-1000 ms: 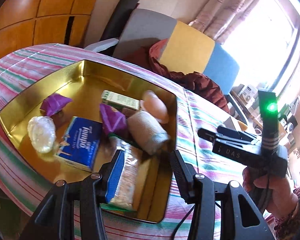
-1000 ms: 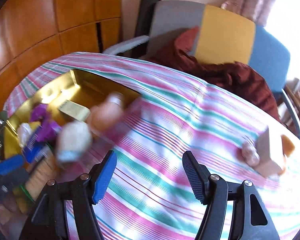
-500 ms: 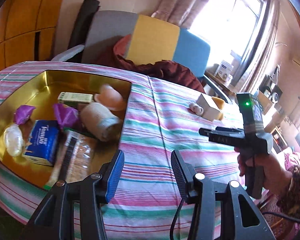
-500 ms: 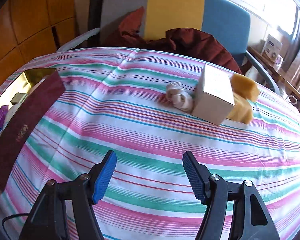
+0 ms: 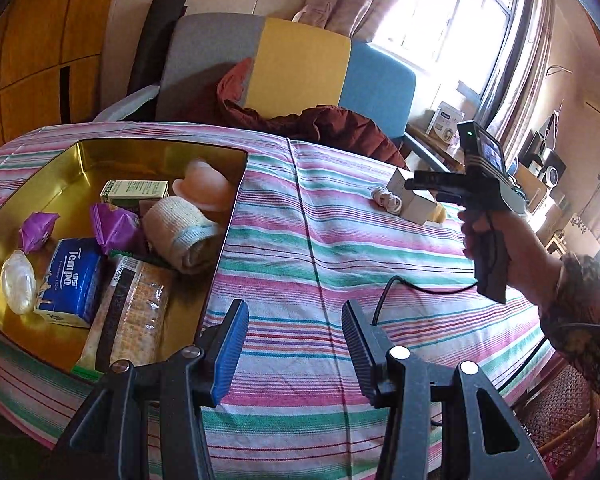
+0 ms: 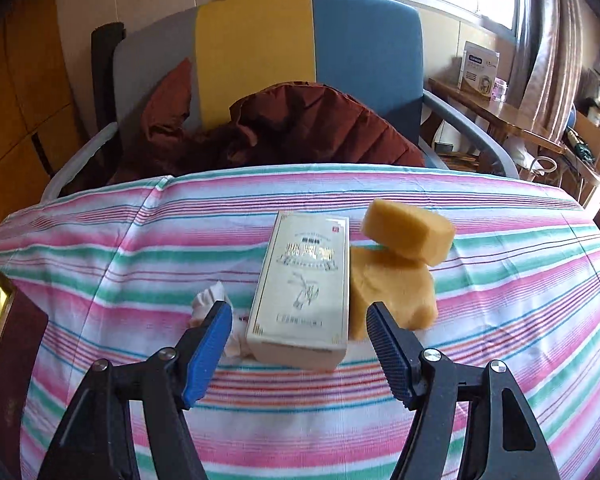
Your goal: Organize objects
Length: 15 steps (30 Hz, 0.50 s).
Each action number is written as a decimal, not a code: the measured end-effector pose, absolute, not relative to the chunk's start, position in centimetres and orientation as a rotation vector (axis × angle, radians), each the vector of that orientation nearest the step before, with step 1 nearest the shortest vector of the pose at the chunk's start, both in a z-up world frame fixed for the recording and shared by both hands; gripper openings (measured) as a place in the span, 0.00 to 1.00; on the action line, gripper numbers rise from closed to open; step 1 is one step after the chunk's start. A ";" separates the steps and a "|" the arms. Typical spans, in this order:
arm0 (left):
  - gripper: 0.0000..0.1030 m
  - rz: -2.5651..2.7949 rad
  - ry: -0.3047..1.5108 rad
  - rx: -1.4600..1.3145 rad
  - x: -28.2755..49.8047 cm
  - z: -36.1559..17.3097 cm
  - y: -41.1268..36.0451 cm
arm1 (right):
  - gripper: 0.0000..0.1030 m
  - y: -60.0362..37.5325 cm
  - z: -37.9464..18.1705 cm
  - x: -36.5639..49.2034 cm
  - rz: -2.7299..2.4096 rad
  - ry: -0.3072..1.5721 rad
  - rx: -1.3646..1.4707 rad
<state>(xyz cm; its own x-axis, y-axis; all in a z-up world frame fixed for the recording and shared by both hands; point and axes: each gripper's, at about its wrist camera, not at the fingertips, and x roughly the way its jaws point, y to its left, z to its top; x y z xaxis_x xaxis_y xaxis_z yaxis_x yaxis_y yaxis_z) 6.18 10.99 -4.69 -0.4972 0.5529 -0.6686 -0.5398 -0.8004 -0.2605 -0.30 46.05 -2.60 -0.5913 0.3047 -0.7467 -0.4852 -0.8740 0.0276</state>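
Left wrist view: a table draped in a striped cloth is shown, with a multicoloured chair behind it, over which a dark red jacket is thrown. At the left of the cloth a gold tin tray is set. It is filled with a blue Tempo tissue pack, a packet of crackers, a rolled beige sock, a pale pink rounded object, a small green-and-white box, two purple wrapped sweets and a clear packet. The left gripper is held over bare cloth just right of the tray, its jaws apart with nothing between them.

Right wrist view: a cream carton printed in gold is seen lying flat on the cloth, well apart from the tray. Two yellow sponges are stacked against its right side, and a small white bundle lies at its left. The right gripper is poised around the near end of the carton, jaws parted wider than the carton; no contact by the pads can be made out. In the left wrist view this gripper is seen gripped in a hand.
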 end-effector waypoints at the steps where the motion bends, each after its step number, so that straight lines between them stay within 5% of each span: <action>1: 0.48 2.280 -0.019 -1.028 6.1 -4.7 11.0 | 0.67 46.4 -2.8 -0.9 2.440 0.333 -1.100; 7: 0.48 2.280 -0.005 -1.053 5.9 -4.9 11.3 | 0.51 47.3 -4.9 -3.0 2.401 0.358 -1.198; 15: 0.48 2.248 0.035 -1.051 5.3 -4.6 13.4 | 0.50 46.9 -5.7 -1.2 2.488 0.394 -1.302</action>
<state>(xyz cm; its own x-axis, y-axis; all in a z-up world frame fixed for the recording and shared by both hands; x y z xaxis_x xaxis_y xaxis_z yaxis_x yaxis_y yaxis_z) 5.34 13.43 -4.63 -0.4687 0.5447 -0.6954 -0.5659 -0.7896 -0.2370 -1.17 46.92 -5.67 -0.5420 0.1398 -0.8287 -0.3890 -0.9158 0.0998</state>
